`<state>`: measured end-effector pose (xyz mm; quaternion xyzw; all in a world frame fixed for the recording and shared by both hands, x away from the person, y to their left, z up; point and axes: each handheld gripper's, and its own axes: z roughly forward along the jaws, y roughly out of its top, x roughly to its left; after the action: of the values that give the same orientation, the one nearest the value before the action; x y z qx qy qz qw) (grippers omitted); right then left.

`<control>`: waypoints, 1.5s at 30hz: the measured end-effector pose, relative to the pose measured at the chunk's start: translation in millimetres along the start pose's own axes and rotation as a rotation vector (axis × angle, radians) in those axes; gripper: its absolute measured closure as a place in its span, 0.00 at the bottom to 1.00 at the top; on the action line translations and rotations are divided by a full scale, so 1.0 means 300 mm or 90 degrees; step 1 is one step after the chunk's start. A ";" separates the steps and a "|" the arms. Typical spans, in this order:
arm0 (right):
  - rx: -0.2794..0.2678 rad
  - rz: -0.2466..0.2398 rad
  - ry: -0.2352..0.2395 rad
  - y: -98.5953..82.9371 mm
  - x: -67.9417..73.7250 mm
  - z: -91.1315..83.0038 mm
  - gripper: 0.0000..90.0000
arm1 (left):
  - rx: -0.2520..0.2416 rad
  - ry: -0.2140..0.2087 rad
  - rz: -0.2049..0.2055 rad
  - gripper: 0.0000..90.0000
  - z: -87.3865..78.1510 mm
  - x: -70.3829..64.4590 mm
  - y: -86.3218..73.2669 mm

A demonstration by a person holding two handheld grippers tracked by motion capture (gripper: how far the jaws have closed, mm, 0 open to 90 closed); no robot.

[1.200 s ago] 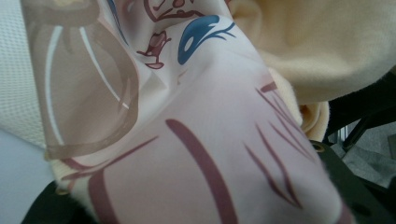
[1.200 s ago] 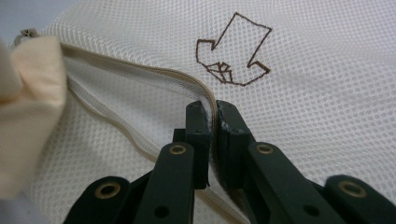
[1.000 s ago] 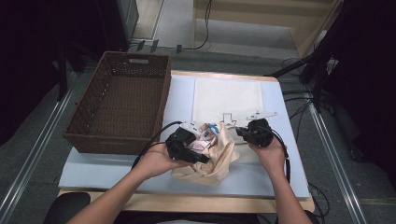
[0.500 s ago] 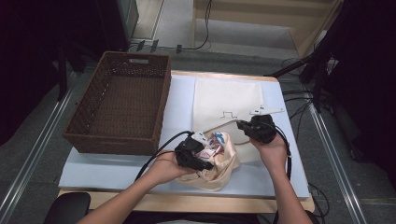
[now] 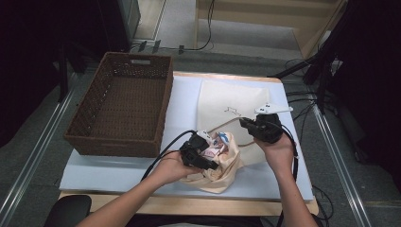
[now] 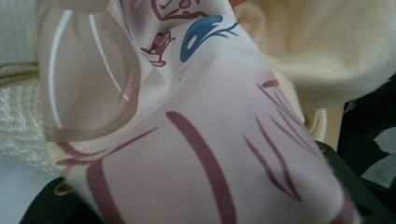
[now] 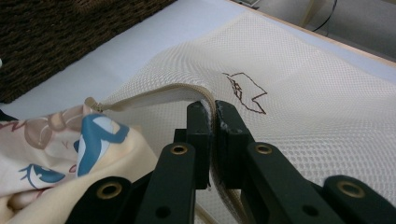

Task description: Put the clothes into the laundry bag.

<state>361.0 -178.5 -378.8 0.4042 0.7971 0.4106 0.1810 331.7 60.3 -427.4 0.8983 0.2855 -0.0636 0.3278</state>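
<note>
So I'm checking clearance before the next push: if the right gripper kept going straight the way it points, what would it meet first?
The right gripper is already shut on the zipper edge of the mesh bag. Straight on lies more of that mesh on the table, probably before the wicker basket.

The printed cloth [image 6: 196, 154] presses blurred against the left gripper's camera, hiding its jaws.
</note>
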 end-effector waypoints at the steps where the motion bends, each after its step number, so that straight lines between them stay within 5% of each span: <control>1: 0.001 0.000 0.000 -0.001 0.000 0.002 0.96 | 0.000 0.007 0.001 0.69 -0.007 -0.002 0.010; 5: 0.000 0.003 0.008 -0.001 0.000 0.002 0.96 | -0.018 0.018 -0.021 0.69 -0.008 -0.003 0.049; 13: 0.003 0.000 0.016 -0.007 0.005 -0.002 0.97 | 0.000 0.033 -0.046 0.66 0.071 0.020 0.067; 21: 0.001 -0.002 0.024 -0.012 0.009 -0.010 0.97 | -0.054 0.056 -0.090 0.67 0.066 0.024 0.092; 24: 0.004 -0.001 0.027 -0.013 0.010 -0.011 0.97 | -0.048 0.070 -0.087 0.64 0.105 0.037 0.084; 27: 0.004 -0.003 0.028 -0.017 0.012 -0.010 0.97 | -0.051 0.058 -0.090 0.58 0.110 0.042 0.083; 31: 0.008 -0.003 0.029 -0.023 0.010 -0.008 0.97 | -0.045 0.008 -0.079 0.38 0.084 0.038 0.087; 35: 0.009 -0.001 0.028 -0.026 0.006 -0.010 0.97 | -0.048 0.026 -0.045 0.26 0.035 0.019 0.084; 45: 0.007 0.000 0.027 -0.027 0.004 -0.012 0.97 | -0.054 0.030 -0.042 0.23 -0.087 0.010 0.038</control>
<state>354.0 -182.0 -383.0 0.3966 0.8030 0.4146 0.1615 338.6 71.1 -401.8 0.8750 0.3247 -0.0410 0.3568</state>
